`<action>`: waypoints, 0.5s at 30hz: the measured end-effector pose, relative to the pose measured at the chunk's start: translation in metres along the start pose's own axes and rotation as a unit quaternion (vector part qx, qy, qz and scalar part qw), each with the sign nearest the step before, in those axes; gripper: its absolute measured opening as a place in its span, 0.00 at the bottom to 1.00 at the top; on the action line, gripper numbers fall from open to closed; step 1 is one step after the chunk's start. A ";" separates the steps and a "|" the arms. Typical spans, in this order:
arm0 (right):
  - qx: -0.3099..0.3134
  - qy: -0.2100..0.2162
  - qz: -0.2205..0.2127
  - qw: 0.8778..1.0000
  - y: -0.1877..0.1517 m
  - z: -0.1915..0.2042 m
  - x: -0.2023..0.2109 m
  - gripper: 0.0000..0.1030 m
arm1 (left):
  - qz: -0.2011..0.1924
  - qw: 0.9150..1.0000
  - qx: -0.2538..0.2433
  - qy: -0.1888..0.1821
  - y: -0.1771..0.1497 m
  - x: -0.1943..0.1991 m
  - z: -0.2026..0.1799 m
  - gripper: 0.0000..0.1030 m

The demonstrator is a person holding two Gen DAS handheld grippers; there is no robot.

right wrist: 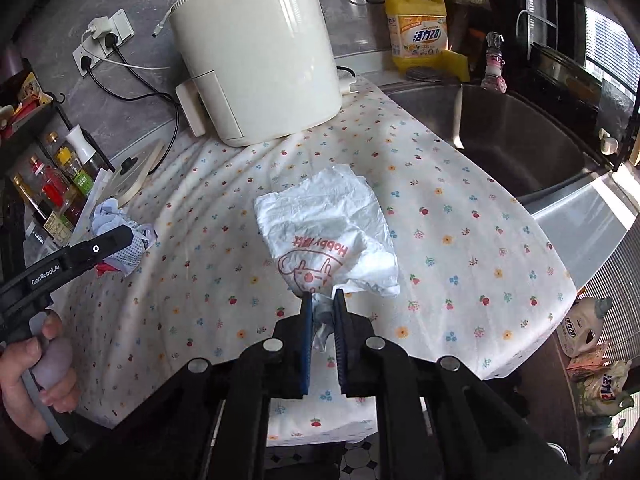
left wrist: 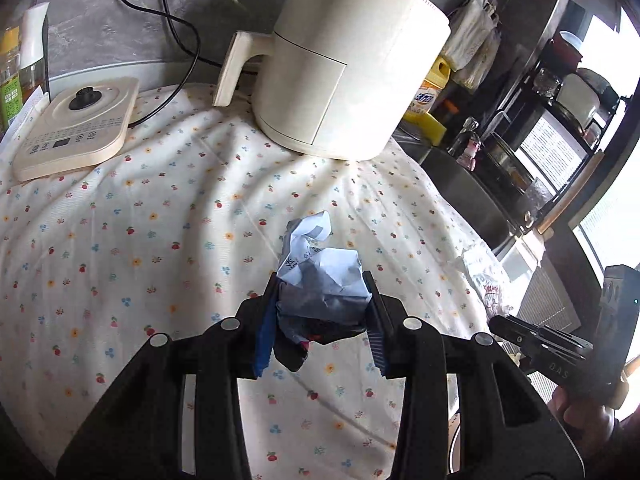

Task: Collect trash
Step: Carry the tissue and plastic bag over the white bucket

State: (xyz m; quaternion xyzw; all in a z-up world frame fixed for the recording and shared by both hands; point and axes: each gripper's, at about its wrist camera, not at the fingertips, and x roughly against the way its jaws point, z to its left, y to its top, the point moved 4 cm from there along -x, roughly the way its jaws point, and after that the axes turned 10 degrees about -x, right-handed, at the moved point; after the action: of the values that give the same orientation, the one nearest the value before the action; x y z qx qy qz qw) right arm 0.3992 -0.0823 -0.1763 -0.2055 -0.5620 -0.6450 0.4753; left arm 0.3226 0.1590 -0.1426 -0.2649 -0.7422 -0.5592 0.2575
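Note:
My left gripper (left wrist: 323, 282) is shut on a crumpled blue-and-white paper wrapper (left wrist: 320, 268), held just above the flowered tablecloth (left wrist: 140, 248); the same wrapper shows at the left of the right wrist view (right wrist: 120, 236). My right gripper (right wrist: 322, 298) is shut on the near edge of a crumpled white plastic bag (right wrist: 332, 228) with red print, which lies on the cloth. That bag also shows at the right in the left wrist view (left wrist: 486, 276), with the right gripper (left wrist: 500, 322) beside it.
A cream air fryer (right wrist: 256, 52) stands at the back of the cloth. A cream kettle base (left wrist: 76, 128) lies at the back left. A steel sink (right wrist: 512, 136) is to the right, with a yellow detergent bottle (right wrist: 418, 28) behind it. Sauce bottles (right wrist: 52, 188) stand at far left.

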 end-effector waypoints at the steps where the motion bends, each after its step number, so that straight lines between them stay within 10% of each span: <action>1: -0.011 -0.003 -0.005 1.000 -0.002 -0.012 0.009 0.10 | 0.002 1.000 -0.006 -0.007 0.000 -0.002 -0.012 0.38; 15: -0.112 -0.078 -0.043 0.990 -0.080 -0.171 0.130 0.10 | 0.050 0.989 -0.108 -0.091 -0.044 -0.017 -0.194 0.38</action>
State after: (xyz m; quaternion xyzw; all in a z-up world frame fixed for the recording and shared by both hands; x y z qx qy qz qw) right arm 0.3175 -0.2961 -0.1634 -0.2831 -0.5297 -0.7056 0.3760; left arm 0.3211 -0.0410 -0.1377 -0.3773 -0.6838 -0.5961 0.1864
